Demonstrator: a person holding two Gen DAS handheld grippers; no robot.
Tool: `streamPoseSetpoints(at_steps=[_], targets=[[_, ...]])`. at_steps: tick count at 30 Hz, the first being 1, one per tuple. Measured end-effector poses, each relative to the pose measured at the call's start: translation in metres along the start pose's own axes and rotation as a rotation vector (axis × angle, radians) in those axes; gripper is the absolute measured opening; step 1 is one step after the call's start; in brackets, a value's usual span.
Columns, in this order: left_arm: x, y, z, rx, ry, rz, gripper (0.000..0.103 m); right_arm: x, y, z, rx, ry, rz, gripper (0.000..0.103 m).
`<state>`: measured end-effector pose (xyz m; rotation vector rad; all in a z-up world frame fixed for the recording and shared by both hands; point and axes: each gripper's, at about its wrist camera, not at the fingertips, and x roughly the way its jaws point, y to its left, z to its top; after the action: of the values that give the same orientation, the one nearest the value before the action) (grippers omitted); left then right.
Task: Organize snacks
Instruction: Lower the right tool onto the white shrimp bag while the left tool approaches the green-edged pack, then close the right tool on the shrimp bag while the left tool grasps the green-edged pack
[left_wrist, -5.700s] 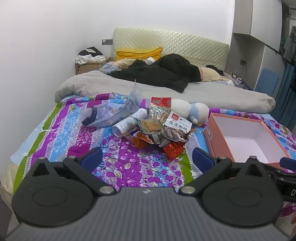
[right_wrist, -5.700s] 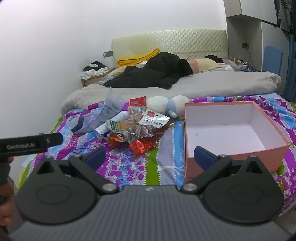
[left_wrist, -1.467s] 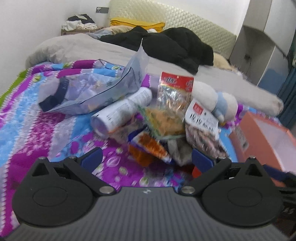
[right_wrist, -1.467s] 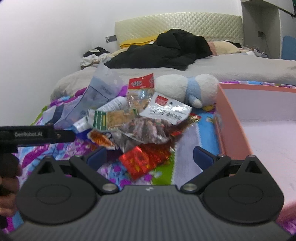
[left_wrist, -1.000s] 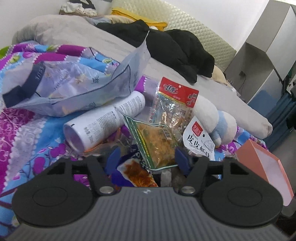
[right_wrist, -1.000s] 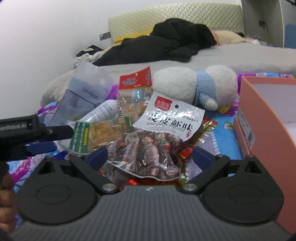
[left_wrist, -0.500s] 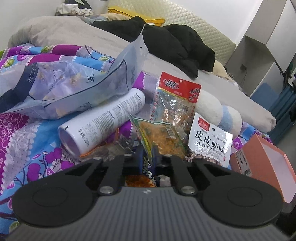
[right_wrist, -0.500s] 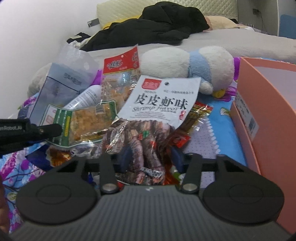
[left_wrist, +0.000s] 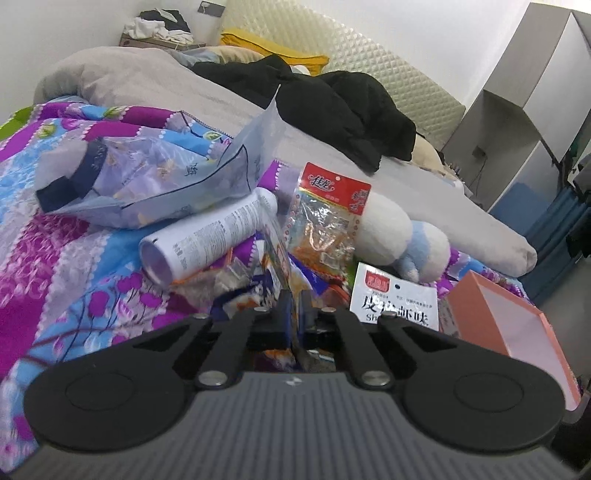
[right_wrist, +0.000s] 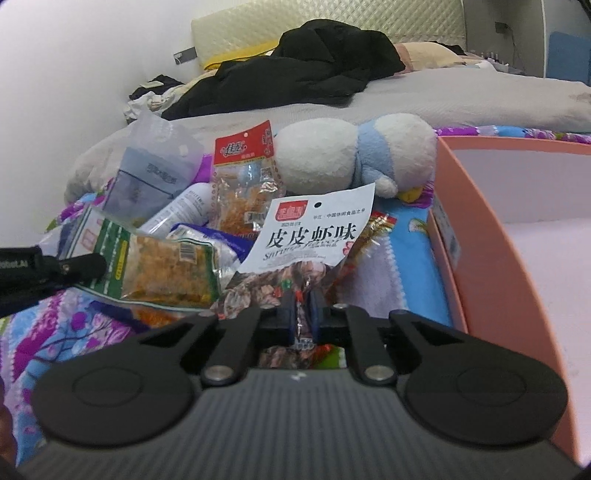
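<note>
A heap of snack packets lies on the patterned bedspread. My left gripper is shut on the green-edged snack packet, seen edge-on there and flat in the right wrist view. My right gripper is shut on the white-label shrimp snack packet, which also shows in the left wrist view. A red-topped packet leans behind the heap. The open pink box stands to the right, its inside bare.
A white tube, a clear blue pouch and a white-and-blue plush toy lie among the snacks. A grey duvet and black clothes cover the far bed. The left gripper's body shows at left.
Both grippers moved in to the heap and closed: the left on the green-edged packet, which now stands tilted on edge, the right on the shrimp packet.
</note>
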<state>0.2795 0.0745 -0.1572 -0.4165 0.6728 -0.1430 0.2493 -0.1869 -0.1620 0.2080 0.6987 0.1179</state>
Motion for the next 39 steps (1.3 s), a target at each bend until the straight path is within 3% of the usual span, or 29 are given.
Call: streamPoseSetpoints(at_steps=[15,23,27,34,36,39], targets=[[-0.106,0.005,-0.083,-0.077,0.032,0.025,0.004,-0.090,0.002,-0.060,-0.011,0.045,0.060,0.011],[-0.134,0.015,-0.113,-0.079,0.103,0.001,0.004,-0.126,-0.004,-0.091,-0.036,0.060,0.032,0.011],[-0.127,0.008,-0.105,0.043,0.132,-0.022,0.004,-0.128,-0.013,-0.101,-0.042,0.087,-0.030,0.011],[-0.078,-0.019,-0.086,0.377,0.221,-0.028,0.007,-0.121,-0.031,-0.118,0.024,0.147,-0.064,0.013],[-0.059,-0.026,-0.084,0.466,0.273,-0.021,0.017,-0.118,-0.033,-0.121,0.048,0.154,-0.059,0.015],[-0.039,-0.035,-0.083,0.585,0.286,-0.017,0.058,-0.117,-0.034,-0.122,0.069,0.154,-0.058,0.044]])
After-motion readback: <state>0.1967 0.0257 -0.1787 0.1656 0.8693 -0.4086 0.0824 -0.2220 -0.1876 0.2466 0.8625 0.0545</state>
